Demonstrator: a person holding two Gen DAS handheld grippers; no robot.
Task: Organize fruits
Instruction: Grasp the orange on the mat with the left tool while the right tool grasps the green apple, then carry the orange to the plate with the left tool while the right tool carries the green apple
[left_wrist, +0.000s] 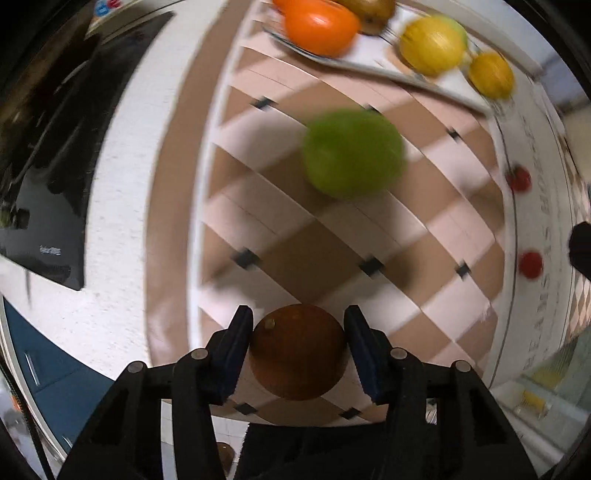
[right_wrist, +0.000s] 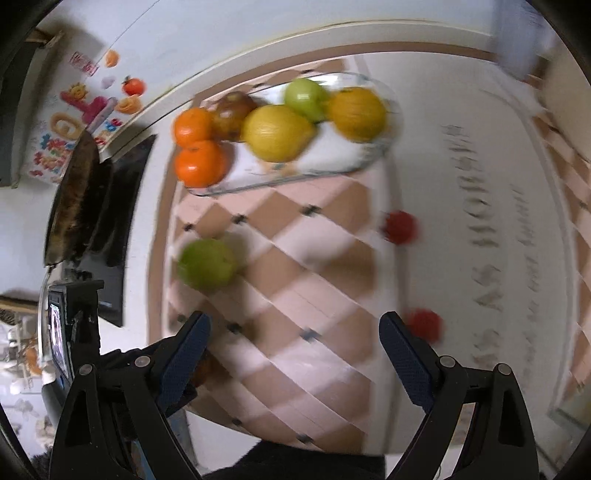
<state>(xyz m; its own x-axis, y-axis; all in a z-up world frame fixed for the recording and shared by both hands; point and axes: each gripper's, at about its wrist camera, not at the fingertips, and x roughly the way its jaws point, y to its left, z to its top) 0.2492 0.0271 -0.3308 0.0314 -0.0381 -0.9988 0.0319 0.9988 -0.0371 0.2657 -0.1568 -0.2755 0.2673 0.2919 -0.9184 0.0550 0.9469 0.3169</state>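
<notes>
the checked cloth (left_wrist: 295, 236) covers the table (left_wrist: 122, 206); open cloth lies between the green apple (left_wrist: 352, 153) and the glass tray (right_wrist: 332, 170) of fruit near the far edge. the left hand-held gripper (left_wrist: 298, 341) sits narrowed around a brown fruit (left_wrist: 298, 350), pads touching both its sides. the right hand-held gripper (right_wrist: 295, 354) stands wide over bare cloth, gripping nothing.

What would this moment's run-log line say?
left gripper: shut on brown fruit | right gripper: open, empty | green apple: loose on tablecloth
</notes>
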